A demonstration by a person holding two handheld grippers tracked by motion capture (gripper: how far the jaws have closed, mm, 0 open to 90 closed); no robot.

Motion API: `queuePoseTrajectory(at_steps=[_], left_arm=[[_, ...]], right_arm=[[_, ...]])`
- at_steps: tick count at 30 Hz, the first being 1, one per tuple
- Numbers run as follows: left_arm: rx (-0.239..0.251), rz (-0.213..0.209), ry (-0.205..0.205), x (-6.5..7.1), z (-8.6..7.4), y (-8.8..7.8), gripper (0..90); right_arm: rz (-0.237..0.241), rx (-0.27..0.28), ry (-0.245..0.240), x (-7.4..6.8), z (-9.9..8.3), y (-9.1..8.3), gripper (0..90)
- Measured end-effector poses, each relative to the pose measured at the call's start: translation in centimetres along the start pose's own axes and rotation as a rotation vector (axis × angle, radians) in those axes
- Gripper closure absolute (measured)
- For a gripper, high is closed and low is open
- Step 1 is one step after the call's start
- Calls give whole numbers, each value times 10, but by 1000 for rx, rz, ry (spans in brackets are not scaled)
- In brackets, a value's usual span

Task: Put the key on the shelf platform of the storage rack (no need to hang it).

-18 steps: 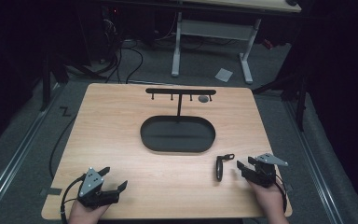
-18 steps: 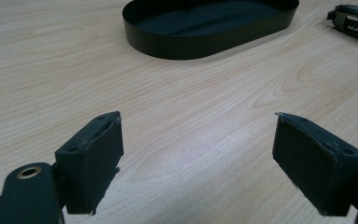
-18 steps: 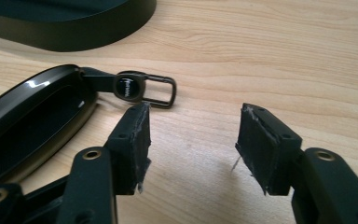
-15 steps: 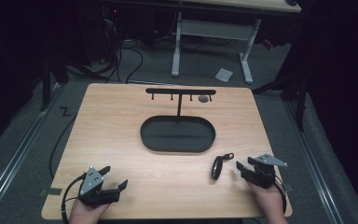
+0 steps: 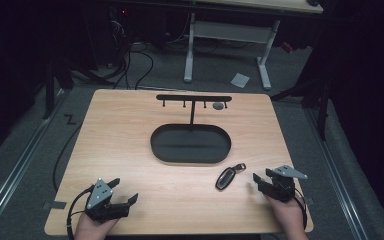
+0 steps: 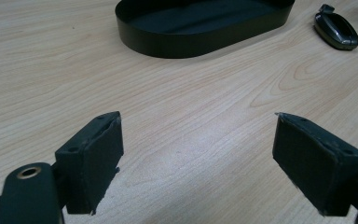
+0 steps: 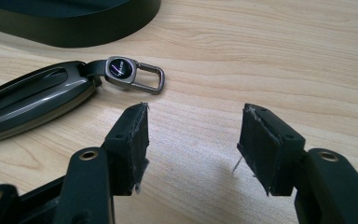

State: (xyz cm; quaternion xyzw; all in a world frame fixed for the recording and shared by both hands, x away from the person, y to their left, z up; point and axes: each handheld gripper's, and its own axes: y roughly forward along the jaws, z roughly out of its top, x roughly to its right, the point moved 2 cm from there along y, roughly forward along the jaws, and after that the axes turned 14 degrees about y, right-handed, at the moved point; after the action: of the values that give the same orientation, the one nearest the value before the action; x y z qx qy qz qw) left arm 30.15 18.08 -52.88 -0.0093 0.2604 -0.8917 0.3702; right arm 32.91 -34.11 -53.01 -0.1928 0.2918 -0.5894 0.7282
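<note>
A dark grey car key fob [image 5: 227, 177] with a metal clip [image 7: 137, 73] lies flat on the wooden table, just right of the black oval tray [image 5: 190, 159]. My right gripper [image 5: 260, 182] rests at the front right, open, a short way right of the fob, with nothing between its jaws. In the right gripper view the fob [image 7: 32, 103] lies to the left, beyond the left fingertip [image 7: 129, 135]. My left gripper [image 5: 125, 192] sits open at the front left corner, empty, far from the fob [image 6: 336, 30].
A black T-shaped hook stand [image 5: 193, 98] rises from the tray's far side, with a small grey thing [image 5: 218, 105] hanging near its right end. The table's front edge [image 5: 180, 233] lies close under both hands. A desk frame [image 5: 227, 31] stands on the floor beyond.
The key fob has dropped out of the right gripper and come to rest flat on the table to its left. The right gripper's jaws stand apart. The left gripper has not moved.
</note>
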Motion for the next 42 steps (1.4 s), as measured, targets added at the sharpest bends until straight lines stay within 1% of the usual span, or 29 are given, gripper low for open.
queuePoseTrajectory(at_steps=[2, 5, 6, 7, 8, 9, 10, 12, 14, 15, 16, 17, 18, 19, 20, 21, 22, 23, 24, 25, 27, 28, 31, 34, 35, 38, 42], left_arm=[[-1, -1, -1, 0, 0, 0, 168], [-1, -2, 0, 0, 0, 0, 168], [-3, -3, 0, 0, 0, 0, 168], [-3, -3, 0, 0, 0, 1, 168], [-5, -5, 2, 0, 0, 1, 168], [-6, -4, 3, 1, 0, 1, 169], [-7, -5, 5, 1, 0, 1, 168], [-7, -6, 6, 1, 0, 2, 169], [-8, -8, 7, 1, 0, 2, 169], [-9, -8, 7, 1, 0, 2, 169], [-10, -9, 8, 1, 0, 2, 169], [-12, -9, 9, 1, -1, 1, 169], [-13, -10, 9, 1, -1, 2, 169], [-14, -10, 10, 1, -1, 2, 169], [-14, -10, 10, 1, -1, 2, 169], [-15, -9, 11, 2, -2, 2, 169], [-21, -7, 13, 2, -3, 1, 169], [-21, -7, 13, 2, -3, 1, 169], [-23, -6, 13, 2, -4, 0, 169], [-25, -4, 14, 2, -4, -1, 169], [-23, 4, 11, 2, -5, -4, 170], [-21, 7, 7, 2, -6, -6, 170], [-20, 12, 2, 2, -7, -8, 170], [-11, 6, 5, 2, -4, -6, 170], [-7, 3, 9, 4, -3, -5, 171], [0, -11, 27, 6, 2, -1, 170], [7, -31, 35, 7, 7, 7, 170]], right_arm=[[2, 1, 5, -1, 0, 0, 424], [7, 3, -2, -3, 0, -1, 423], [13, 6, -5, -5, 1, -1, 423], [28, 10, -12, -11, 1, -3, 429], [28, 10, -12, -11, 1, -3, 429], [39, 15, -19, -15, 1, -3, 448], [57, 22, -34, -22, 2, -5, 486], [84, 35, -59, -35, 2, -8, 622], [114, 28, -81, -47, 2, -8, 737], [139, 20, -104, -56, 1, -8, 785], [158, 14, -113, -65, 0, -7, 821], [176, 4, -130, -73, -2, -6, 845], [208, -4, -154, -89, -4, -2, 874], [208, -4, -154, -89, -4, -2, 874], [226, -7, -184, -102, -5, 2, 879], [226, -7, -184, -102, -5, 2, 879], [225, -18, -230, -116, -6, 9, 878], [225, -18, -230, -116, -6, 9, 878], [202, -28, -270, -123, -6, 17, 878], [202, -28, -270, -123, -6, 17, 878], [192, -33, -290, -125, -6, 21, 878], [191, -39, -293, -124, -6, 22, 878], [190, -54, -288, -122, -8, 22, 877], [181, -70, -291, -118, -11, 21, 877], [175, -76, -294, -116, -12, 22, 876], [163, -84, -284, -111, -14, 20, 878], [149, -80, -277, -101, -18, 13, 882]])
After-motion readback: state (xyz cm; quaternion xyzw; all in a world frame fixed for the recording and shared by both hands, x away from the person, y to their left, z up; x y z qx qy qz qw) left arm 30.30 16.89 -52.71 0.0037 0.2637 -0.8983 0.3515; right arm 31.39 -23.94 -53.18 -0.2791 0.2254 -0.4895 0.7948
